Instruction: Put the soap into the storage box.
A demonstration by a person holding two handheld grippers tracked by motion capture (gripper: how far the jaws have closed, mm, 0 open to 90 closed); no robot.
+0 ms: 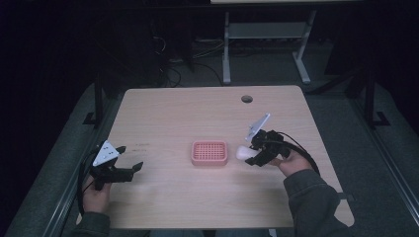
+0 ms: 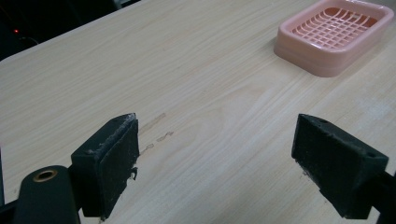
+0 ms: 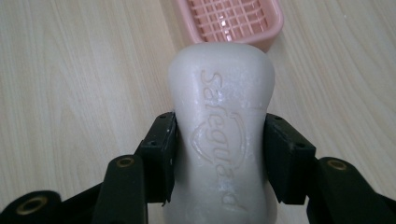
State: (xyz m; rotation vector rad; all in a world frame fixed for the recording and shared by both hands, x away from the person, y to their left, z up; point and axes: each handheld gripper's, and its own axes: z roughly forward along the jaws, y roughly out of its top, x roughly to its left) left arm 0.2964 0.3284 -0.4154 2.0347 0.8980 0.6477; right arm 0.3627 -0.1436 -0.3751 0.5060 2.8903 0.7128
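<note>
Now | right gripper (image 1: 248, 154) jaws clamp white soap bar (image 3: 222, 126) beside pink soap dish (image 1: 209, 152) | left gripper (image 2: 217, 163) jaws wide, empty

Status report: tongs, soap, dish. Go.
Right tongs shut on white soap bar, just right of the pink soap dish. Left tongs open, empty. Dish empty, path clear.

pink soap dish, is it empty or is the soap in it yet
Empty. The pink soap dish shows only its bare grid, and the white soap bar is clamped in the right tool, short of the dish.
</note>
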